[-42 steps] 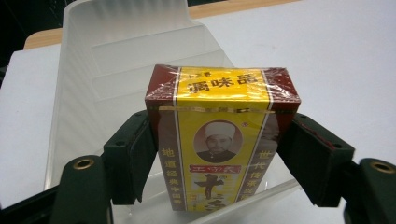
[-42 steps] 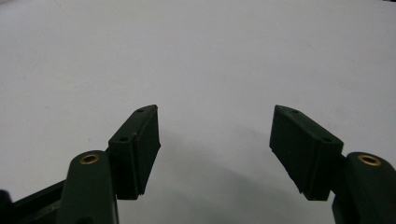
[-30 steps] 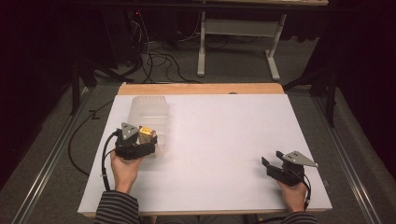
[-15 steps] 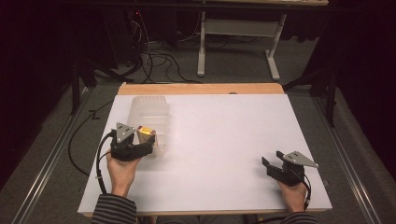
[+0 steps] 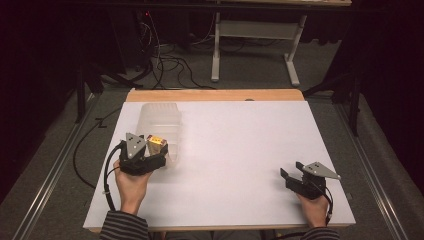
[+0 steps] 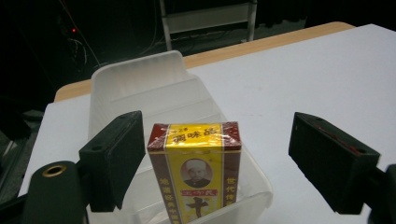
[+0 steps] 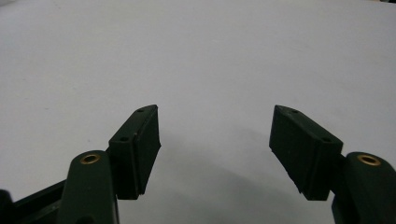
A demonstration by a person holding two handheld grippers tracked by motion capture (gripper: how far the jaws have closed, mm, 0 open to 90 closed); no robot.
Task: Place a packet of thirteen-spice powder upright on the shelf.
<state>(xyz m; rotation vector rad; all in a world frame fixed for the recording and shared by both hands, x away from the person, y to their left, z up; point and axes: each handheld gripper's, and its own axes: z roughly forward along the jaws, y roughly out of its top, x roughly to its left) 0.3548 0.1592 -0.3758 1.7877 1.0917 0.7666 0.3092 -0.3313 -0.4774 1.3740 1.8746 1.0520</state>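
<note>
Left claw (image 6: 215, 163) has just been opening, both sides clear of the yellow box (image 6: 195, 170), which stands in the clear tub's (image 6: 140, 88) near end. Right claw (image 7: 215, 154) sits open on the desk (image 5: 240, 145), idle.

A small yellow and dark red cardboard box (image 6: 195, 172), standing low in the centre of the left gripper view inside a clear plastic tray (image 6: 140, 88), carries the only print. Its yellow top band holds a row of dark Chinese characters, too blurred to read. Below sits a round portrait emblem. Beneath that, a small red label with tiny unreadable writing, then a large dark character shaped like a cross, 十. Columns of small yellow characters run down both red side bands, illegible.
</note>
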